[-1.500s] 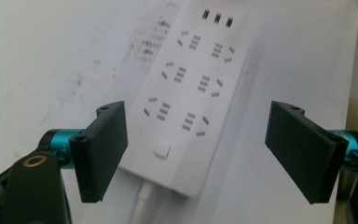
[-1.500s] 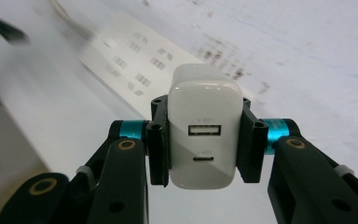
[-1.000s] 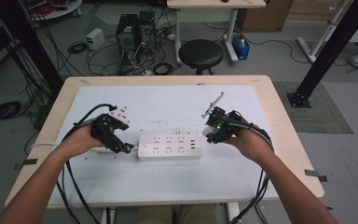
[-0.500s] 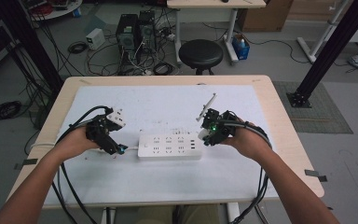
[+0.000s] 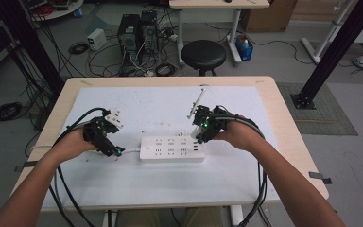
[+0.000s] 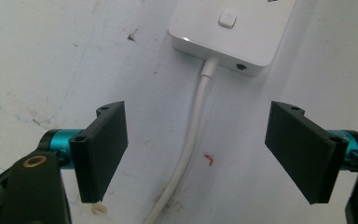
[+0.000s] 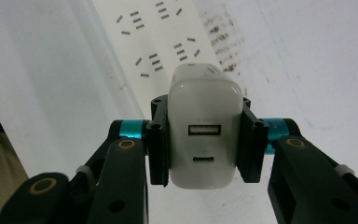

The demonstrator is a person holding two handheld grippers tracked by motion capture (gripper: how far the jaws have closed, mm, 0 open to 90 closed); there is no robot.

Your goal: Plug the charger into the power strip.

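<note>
Right gripper (image 7: 204,140): jaws clamped on the two sides of a white charger (image 7: 204,126), its USB ports facing the camera. Charger sits squarely between the pads and hangs over the power strip (image 7: 156,42), whose sockets lie just beyond the jaw tips.

Left gripper (image 6: 196,149): jaws wide apart, gripping nothing. The strip's white cable (image 6: 189,154) runs on the table between them, touching neither pad. The strip's switch end (image 6: 233,28) lies ahead of the tips.

High view: left gripper (image 5: 116,152) just beside the strip's (image 5: 172,148) cable end, right gripper (image 5: 197,134) over the opposite end.
</note>
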